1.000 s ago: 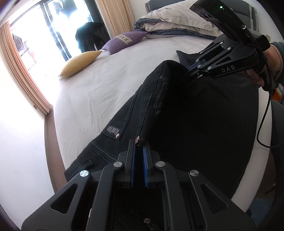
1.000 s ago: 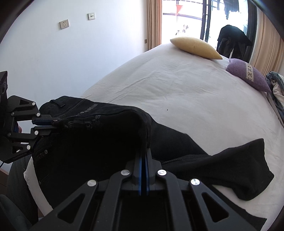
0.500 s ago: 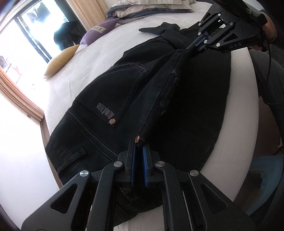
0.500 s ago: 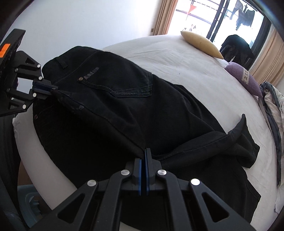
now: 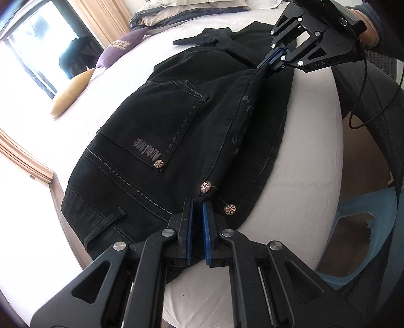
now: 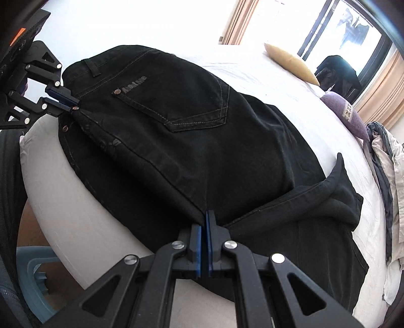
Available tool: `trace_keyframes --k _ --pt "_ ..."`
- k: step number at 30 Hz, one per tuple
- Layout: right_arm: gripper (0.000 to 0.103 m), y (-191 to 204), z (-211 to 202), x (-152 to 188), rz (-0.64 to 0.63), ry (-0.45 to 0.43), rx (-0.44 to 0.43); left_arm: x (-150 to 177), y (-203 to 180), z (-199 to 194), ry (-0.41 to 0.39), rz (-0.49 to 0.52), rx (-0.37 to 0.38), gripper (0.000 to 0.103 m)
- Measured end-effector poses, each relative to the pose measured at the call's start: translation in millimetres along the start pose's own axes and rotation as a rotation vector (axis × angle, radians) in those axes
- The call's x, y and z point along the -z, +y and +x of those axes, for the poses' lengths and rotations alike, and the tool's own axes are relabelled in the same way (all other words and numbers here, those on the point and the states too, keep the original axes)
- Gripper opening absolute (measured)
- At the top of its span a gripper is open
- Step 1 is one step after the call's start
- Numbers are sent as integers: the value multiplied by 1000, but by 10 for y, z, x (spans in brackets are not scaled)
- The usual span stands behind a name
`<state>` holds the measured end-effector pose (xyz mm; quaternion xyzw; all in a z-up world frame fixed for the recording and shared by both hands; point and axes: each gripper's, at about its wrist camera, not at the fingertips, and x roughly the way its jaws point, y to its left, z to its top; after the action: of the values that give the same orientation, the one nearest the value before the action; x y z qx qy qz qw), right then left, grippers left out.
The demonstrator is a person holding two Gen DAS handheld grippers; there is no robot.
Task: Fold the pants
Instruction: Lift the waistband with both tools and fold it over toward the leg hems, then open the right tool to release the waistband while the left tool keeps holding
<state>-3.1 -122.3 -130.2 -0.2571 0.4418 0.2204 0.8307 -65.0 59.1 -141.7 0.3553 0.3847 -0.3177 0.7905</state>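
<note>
White bed (image 5: pixel 315 141) holds soft, heavy black pants (image 5: pixel 176 131). Left gripper (image 5: pixel 197 222) pinches the waist near 2 buttons; right gripper (image 6: pixel 203 234) pinches the crotch seam.

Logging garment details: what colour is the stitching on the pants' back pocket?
Pale grey stitching on black pants, clearest in the right wrist view.

Setting: home bedroom. Evidence: bed (image 6: pixel 252 68) with white sheet fills mid-frame; yellow pillow (image 6: pixel 290 63) and purple cushion (image 6: pixel 346 116) at upper right; crumpled bedding (image 5: pixel 192 10) at top centre of left view; beige curtains (image 6: pixel 378 93) flank a bright glazed door (image 5: pixel 32 48), upper left.
</note>
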Motion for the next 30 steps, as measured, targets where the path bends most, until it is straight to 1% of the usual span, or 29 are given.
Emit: trace_keyframes --k 5,8,14,18,25,27,30 --pt "4 140 -57 62 -31 4 16 -9 82 87 5 0 -5 5" --pt "4 231 -76 111 -54 13 26 -17 100 96 -4 -4 -9 3" --pt "4 298 -140 204 -82 16 34 -10 130 87 -22 -2 -1 3" --pt "4 276 -82 231 -72 30 26 -7 113 112 -26 -8 4 3" --pt "5 376 -25 287 -75 42 28 14 68 175 -26 -10 -8 3" --pt "5 377 -10 288 -76 43 28 48 36 179 -28 -10 -18 6" --pt "6 392 -13 306 -74 36 35 25 13 162 -20 -3 -31 7"
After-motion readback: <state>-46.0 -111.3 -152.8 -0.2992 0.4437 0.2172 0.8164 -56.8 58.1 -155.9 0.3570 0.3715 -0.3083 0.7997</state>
